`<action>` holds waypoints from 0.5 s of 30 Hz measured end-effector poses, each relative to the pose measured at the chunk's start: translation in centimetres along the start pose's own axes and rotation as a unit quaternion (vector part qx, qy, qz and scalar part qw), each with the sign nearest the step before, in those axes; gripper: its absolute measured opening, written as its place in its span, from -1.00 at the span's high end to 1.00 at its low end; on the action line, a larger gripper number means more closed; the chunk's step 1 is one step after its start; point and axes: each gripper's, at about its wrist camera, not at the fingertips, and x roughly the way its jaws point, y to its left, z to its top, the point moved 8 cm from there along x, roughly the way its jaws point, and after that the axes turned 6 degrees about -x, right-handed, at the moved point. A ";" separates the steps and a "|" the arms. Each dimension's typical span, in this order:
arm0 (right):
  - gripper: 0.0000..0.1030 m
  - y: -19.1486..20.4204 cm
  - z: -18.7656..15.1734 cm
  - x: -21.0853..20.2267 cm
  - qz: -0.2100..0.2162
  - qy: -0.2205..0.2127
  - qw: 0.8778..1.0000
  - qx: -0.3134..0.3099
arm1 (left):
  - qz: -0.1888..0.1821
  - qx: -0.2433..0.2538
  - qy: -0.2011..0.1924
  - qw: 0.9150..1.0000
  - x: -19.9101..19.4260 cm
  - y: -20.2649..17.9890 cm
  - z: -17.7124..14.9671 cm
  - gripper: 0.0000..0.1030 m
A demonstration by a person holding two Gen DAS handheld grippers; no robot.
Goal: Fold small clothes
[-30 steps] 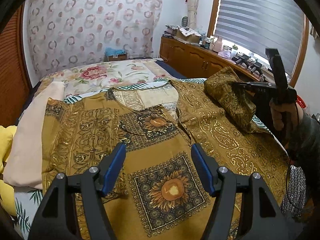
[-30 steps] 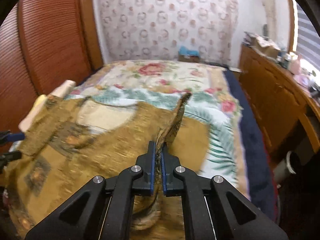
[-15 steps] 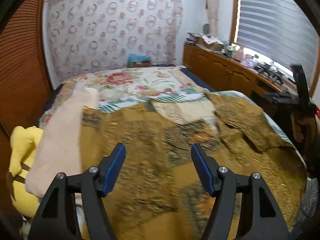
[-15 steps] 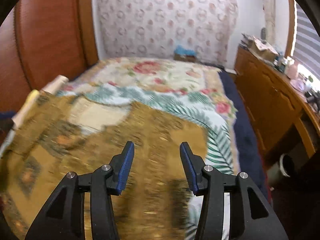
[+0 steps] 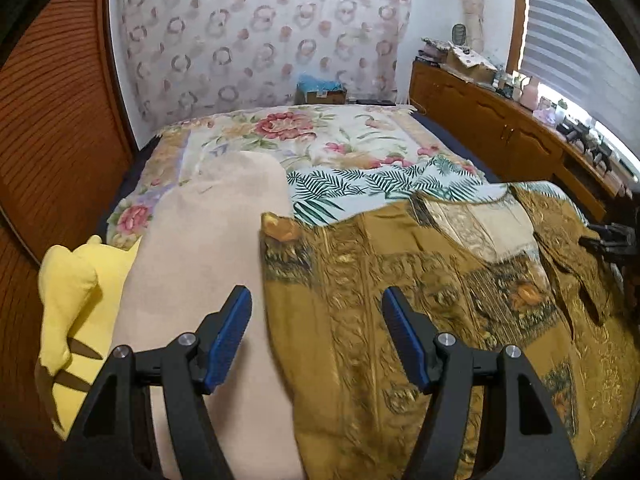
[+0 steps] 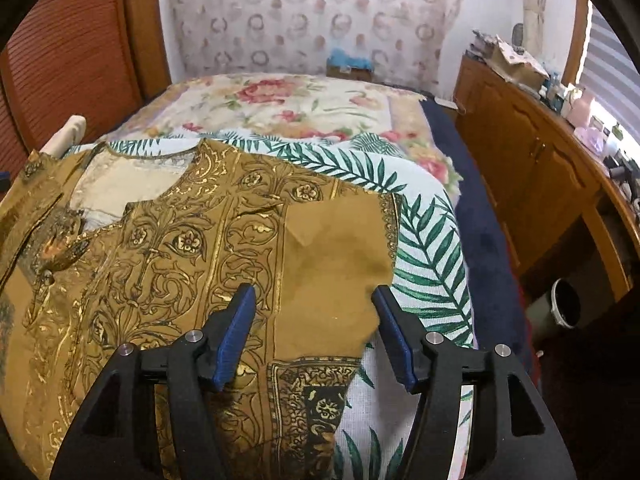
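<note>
1. Over the bed's near edge, both grippers hang with jaws spread, pinching nothing: left gripper, right gripper.
2. The blouse lies flat from 9 to 12 o'clock of the right gripper, its folded sleeve directly ahead; the slippery cloth may slide open.
3. At the left gripper's 11 o'clock the pillow touches the blouse; a careless pinch could snag it.
4. Farther, at 12, the palm sheet could bunch.

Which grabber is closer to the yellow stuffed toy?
The left. The left gripper hangs open over the beige cloth, and the yellow stuffed toy lies just beyond that cloth's other edge. The right gripper is open at the gold shirt's far side.
</note>
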 end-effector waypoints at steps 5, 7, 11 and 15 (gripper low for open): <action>-0.27 -0.5 -0.3 0.1 0.016 0.000 1.000 0.017 | -0.018 -0.009 0.011 1.000 1.6 0.7 1.4 -0.21; -0.29 -0.4 -0.1 0.1 0.013 0.000 1.000 0.015 | -0.016 -0.004 0.014 1.000 2.0 0.7 1.9 -0.13; -0.31 -0.5 -0.1 0.2 0.016 0.001 1.000 0.016 | -0.024 -0.015 0.024 0.999 2.8 1.3 3.0 0.07; -0.35 -0.4 0.0 0.2 0.016 0.002 1.000 0.014 | -0.017 -0.020 0.030 0.999 3.7 1.9 3.5 0.09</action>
